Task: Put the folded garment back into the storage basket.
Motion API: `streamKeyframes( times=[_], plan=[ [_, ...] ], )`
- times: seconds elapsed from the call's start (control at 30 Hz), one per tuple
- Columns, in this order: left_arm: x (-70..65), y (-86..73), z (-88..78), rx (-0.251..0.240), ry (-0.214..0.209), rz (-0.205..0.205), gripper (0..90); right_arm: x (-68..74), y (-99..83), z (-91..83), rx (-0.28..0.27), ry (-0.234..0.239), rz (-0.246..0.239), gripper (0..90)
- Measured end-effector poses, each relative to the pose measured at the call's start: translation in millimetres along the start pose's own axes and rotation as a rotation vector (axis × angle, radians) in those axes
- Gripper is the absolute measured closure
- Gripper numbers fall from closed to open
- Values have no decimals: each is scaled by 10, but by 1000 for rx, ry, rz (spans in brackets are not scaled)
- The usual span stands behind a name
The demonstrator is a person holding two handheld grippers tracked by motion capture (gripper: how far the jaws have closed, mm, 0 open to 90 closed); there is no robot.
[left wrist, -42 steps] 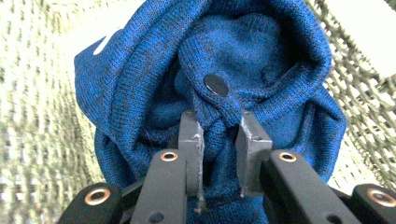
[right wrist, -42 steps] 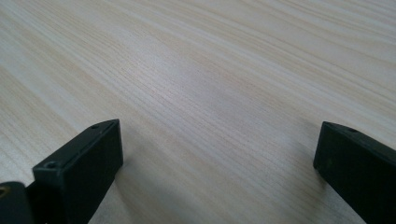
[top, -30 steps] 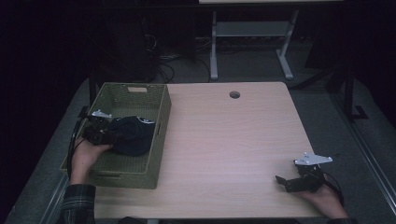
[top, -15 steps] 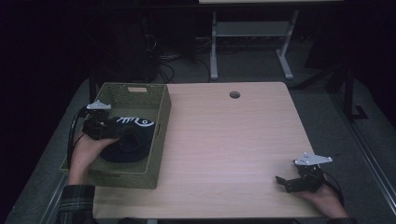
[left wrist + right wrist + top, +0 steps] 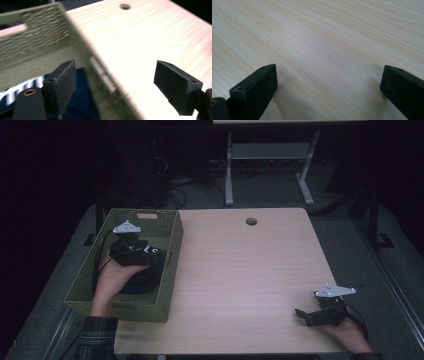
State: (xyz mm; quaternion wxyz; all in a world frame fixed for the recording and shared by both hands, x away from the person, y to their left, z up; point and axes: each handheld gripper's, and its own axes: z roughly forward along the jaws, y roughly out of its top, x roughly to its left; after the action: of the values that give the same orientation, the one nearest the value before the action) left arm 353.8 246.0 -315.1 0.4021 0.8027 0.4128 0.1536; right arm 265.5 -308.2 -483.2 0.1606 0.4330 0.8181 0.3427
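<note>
I see one dark navy folded cloth garment with white stripes [image 5: 142,277] lying in a soft heap inside one olive-green woven rectangular basket [image 5: 170,265]. In the left gripper view the cloth [image 5: 80,100] shows as deep blue fabric with a band of white stripes at its edge, low in the basket, below and just behind my left-hand finger.

My left gripper [image 5: 150,256] hangs over the basket, above the garment. Its jaws have just been opening and now stand wide apart, with nothing between the fingers [image 5: 63,82]. Between the two pads I see the basket's blurred side wall [image 5: 100,82], and beyond it the bare tabletop. The pads do not press on the cloth.

My right gripper [image 5: 305,315] rests low at the near right corner of the one light wooden table [image 5: 250,270], well apart from the basket and the garment. Its fingers [image 5: 257,87] are spread wide and hold nothing; between them lies plain wood grain.

By count: one garment, one basket, one table, two grippers, and one small round hole [image 5: 251,221] in the tabletop at the far edge, well beyond both pairs of fingers.
</note>
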Motion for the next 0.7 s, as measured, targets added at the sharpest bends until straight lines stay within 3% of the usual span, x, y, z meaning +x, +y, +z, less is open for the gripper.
streamKeyframes(
  times=[0.37,0.7],
  plan=[
    [-636,153,423,0,-111,83,170,0,0,1,-1,0,0,10],
    [-1009,129,721,20,-164,130,170,0,0,1,-1,0,-1,11]
  ],
)
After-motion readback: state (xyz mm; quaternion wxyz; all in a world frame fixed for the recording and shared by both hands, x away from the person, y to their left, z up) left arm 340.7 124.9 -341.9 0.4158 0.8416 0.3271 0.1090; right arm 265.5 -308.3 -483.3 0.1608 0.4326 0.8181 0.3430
